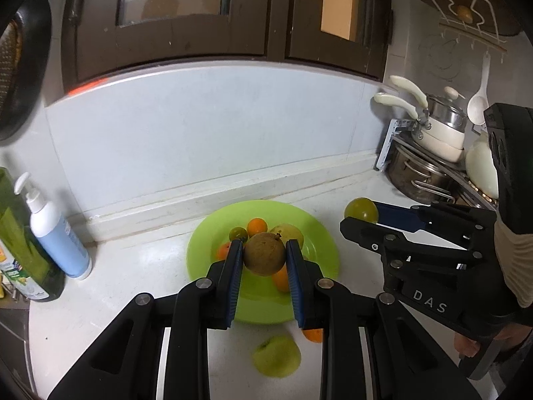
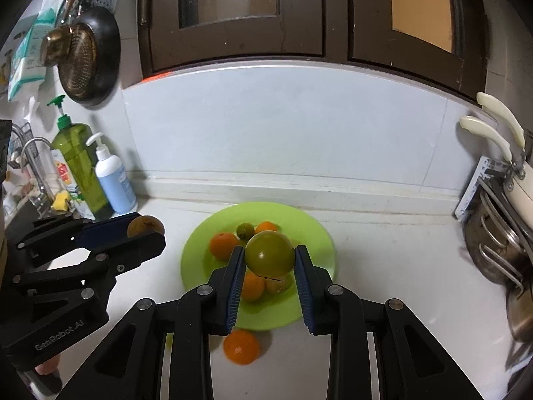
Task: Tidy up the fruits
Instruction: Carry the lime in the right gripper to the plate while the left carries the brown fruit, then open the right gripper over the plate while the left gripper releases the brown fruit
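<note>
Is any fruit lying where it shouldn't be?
Yes. A yellow-green apple-like fruit and a small orange citrus fruit sit on the white countertop, just off the round lime-green plate where the other fruit is piled.

White countertop (image 2: 383, 260), backed by a pale blue splashback (image 2: 283, 123). Above the splashback, dark brown cabinet doors (image 2: 233, 16) with glass panels are mounted. Left of the splashback, a dark pan (image 2: 90, 56) is hung on the wall.

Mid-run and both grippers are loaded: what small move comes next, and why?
Probably ease the left gripper forward and down over the green plate before releasing. It is shut on the brown fruit at the plate's near half, and the right gripper is holding a green fruit too.
</note>
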